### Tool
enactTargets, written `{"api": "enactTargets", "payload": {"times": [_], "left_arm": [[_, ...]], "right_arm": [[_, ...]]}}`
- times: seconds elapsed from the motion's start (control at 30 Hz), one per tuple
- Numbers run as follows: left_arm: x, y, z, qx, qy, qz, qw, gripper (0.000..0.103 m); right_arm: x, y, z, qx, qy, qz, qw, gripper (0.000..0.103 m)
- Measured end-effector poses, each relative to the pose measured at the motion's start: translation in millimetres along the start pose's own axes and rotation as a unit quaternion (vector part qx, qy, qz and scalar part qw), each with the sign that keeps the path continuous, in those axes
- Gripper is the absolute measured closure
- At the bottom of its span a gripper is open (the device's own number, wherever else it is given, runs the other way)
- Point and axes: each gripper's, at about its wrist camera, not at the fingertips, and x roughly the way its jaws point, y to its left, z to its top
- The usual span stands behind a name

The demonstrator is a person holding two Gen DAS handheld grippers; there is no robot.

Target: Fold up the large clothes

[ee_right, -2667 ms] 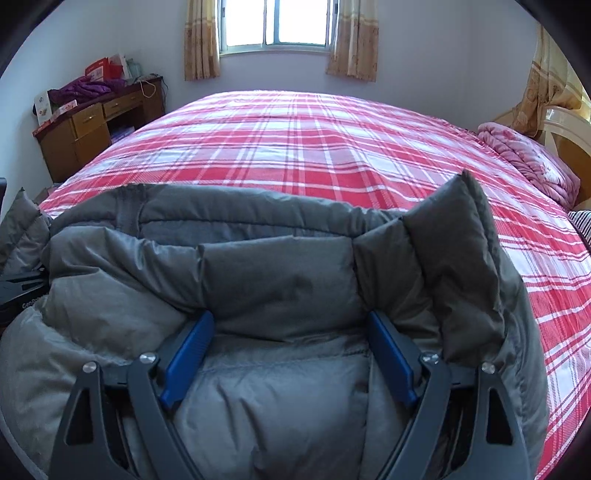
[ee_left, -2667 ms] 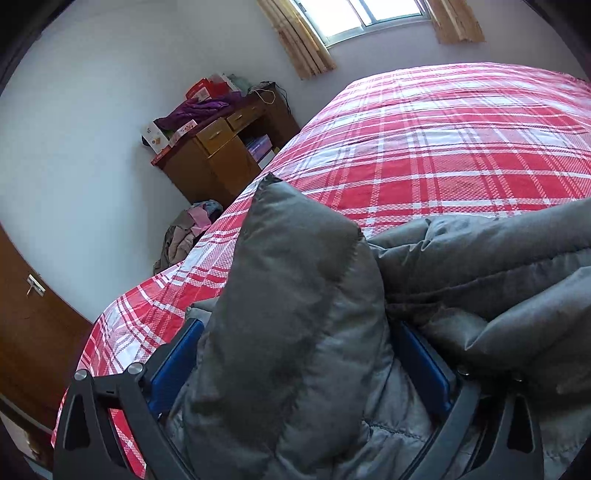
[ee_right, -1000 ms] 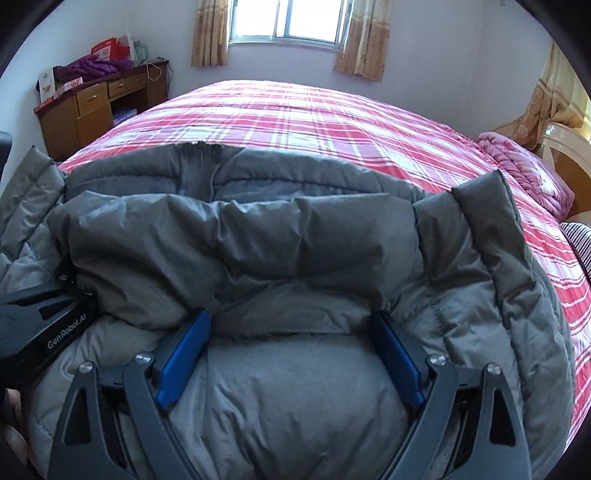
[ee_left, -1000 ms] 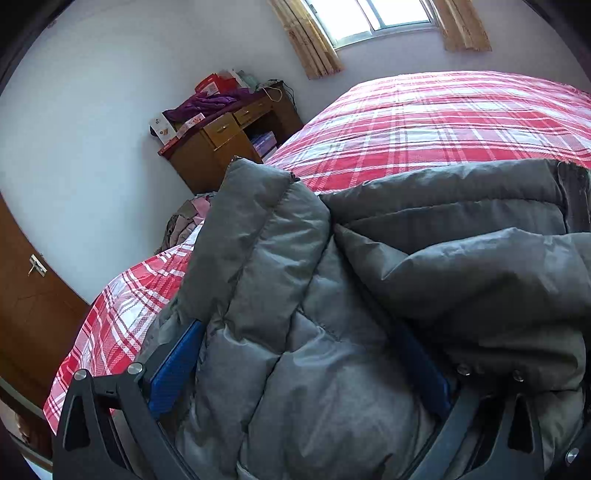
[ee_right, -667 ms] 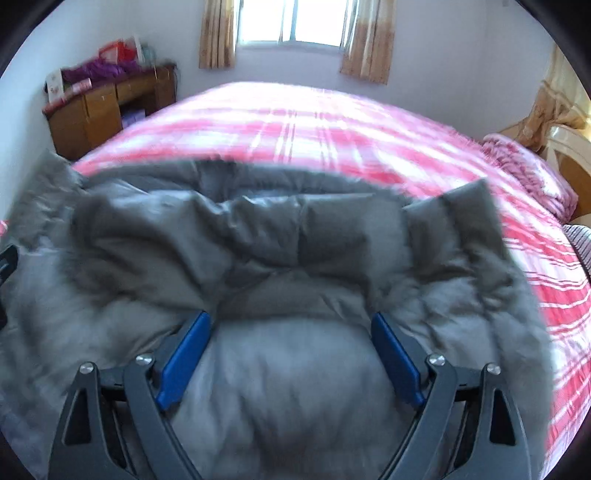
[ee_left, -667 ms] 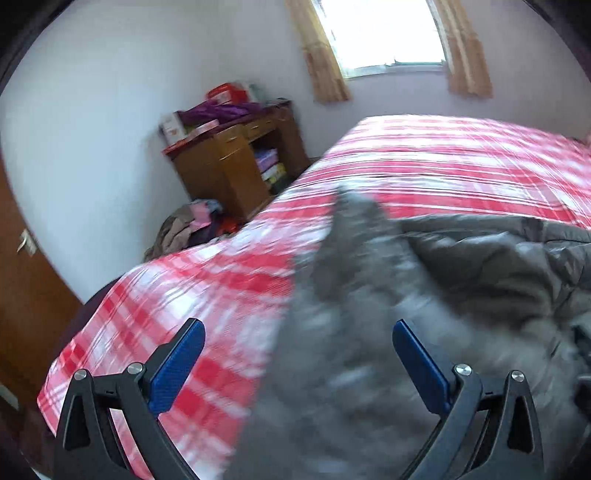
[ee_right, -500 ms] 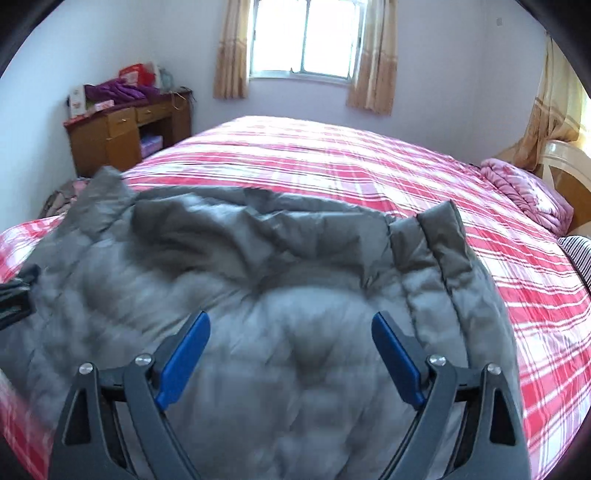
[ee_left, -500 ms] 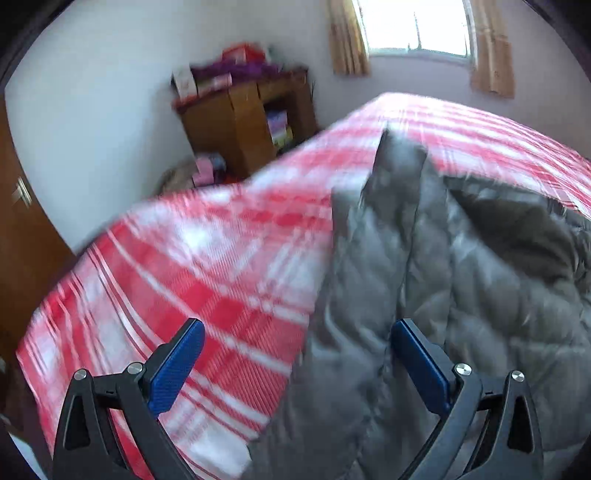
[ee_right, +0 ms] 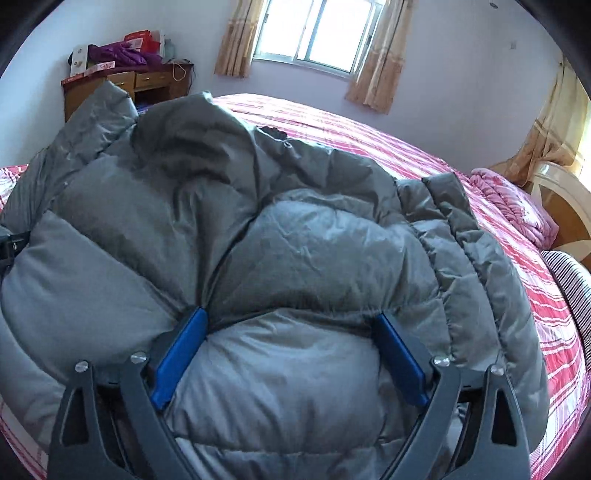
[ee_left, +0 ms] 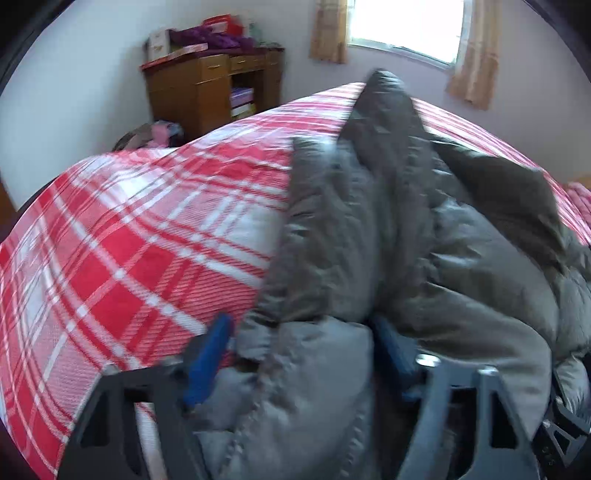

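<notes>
Right wrist view takes in the wide bed with its red-and-white plaid cover (ee_right: 406, 147), where the puffy grey quilted down jacket (ee_right: 295, 240) lies heaped at the near edge. No writing is readable now; a second ago a white logo showed on the other tool. The right tongs (ee_right: 291, 354) stand wide around a jacket bulge. The left tongs (ee_left: 306, 362), wide before, are closing on a fold between them.

I'm in a home bedroom: a bed (ee_right: 369, 136) with a red plaid cover, a cluttered wooden desk (ee_left: 210, 88), and a curtained window (ee_right: 314, 33).
</notes>
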Motion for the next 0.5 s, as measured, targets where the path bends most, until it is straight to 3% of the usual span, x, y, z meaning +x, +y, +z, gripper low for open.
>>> {"api": "enactTargets", "payload": {"times": [0.07,0.17,0.27,0.5], "left_arm": [[-4,-6,0,0.007,0.001,-0.016,0.9998,0.064],[-11,-15,0,0.031,-0.003,-0.024,0.9992,0.086],[-23,-16,1,0.039,-0.005,-0.023,0.999,0.093],[-57,8,5,0.028,-0.019,-0.035,0.9988,0.095]], "right_arm": [[-1,1,0,-0.001,-0.002,-0.003,1.0,0.009],[-3,1,0,0.0,-0.003,-0.001,1.0,0.009],[-3,4,1,-0.002,-0.001,-0.002,1.0,0.009],[-5,10,5,-0.009,0.01,-0.007,1.0,0.009]]}}
